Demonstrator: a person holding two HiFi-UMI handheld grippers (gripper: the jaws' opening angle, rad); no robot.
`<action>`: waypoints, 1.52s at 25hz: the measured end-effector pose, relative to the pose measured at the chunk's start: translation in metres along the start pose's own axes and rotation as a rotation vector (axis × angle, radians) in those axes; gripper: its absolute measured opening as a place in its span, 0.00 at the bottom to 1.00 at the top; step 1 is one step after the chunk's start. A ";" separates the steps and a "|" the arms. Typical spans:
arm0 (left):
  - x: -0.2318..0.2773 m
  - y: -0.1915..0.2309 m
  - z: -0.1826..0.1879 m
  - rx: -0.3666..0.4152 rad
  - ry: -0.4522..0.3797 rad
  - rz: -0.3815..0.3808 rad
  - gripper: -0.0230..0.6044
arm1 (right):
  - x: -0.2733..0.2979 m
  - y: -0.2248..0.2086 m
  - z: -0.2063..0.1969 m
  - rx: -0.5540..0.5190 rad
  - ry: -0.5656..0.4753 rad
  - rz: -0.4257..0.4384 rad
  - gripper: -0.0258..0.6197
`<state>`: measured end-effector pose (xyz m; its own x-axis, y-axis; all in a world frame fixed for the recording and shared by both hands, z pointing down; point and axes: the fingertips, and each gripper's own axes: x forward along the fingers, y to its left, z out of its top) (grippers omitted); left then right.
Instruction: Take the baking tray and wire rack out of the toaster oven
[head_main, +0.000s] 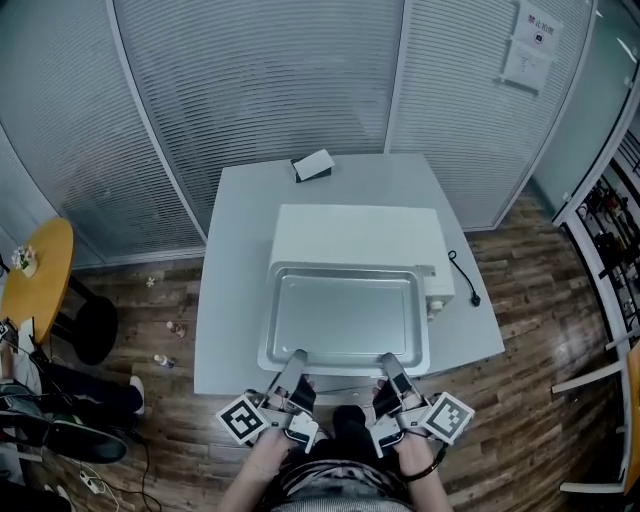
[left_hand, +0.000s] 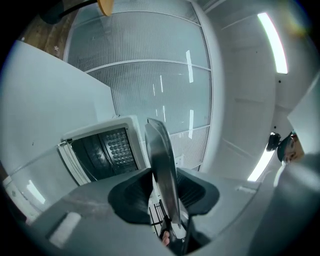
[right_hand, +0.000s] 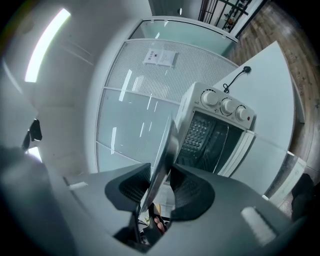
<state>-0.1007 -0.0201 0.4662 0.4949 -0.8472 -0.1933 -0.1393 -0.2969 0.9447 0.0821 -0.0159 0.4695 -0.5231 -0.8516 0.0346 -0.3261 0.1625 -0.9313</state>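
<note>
The silver baking tray (head_main: 345, 318) hangs level in front of the white toaster oven (head_main: 355, 235), over the table's near edge. My left gripper (head_main: 298, 357) is shut on the tray's near rim at the left, and my right gripper (head_main: 388, 361) is shut on it at the right. In the left gripper view the tray's rim (left_hand: 162, 160) stands edge-on between the pads, with the oven's open, dark cavity (left_hand: 102, 152) beyond. The right gripper view shows the same rim (right_hand: 162, 157) and the oven's knobs (right_hand: 225, 105). I cannot make out the wire rack.
The oven stands on a white table (head_main: 230, 300), with a small white box (head_main: 313, 165) at its far edge and a black power cable (head_main: 462, 275) at the right. Glass partitions close the back. A yellow round table (head_main: 40, 265) and a person's legs (head_main: 70, 395) are at the left.
</note>
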 end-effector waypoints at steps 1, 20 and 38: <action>0.007 0.002 0.002 -0.001 0.003 0.001 0.23 | 0.005 -0.001 0.005 -0.008 -0.001 0.003 0.24; 0.092 0.039 0.023 -0.014 -0.006 0.084 0.23 | 0.078 -0.037 0.063 0.035 0.012 -0.046 0.24; 0.066 0.037 0.024 0.249 0.085 0.162 0.47 | 0.067 -0.032 0.055 -0.284 0.048 -0.111 0.45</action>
<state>-0.0934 -0.0974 0.4823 0.5179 -0.8554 -0.0128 -0.4227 -0.2689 0.8655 0.1006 -0.1054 0.4816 -0.5064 -0.8484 0.1541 -0.5867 0.2080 -0.7827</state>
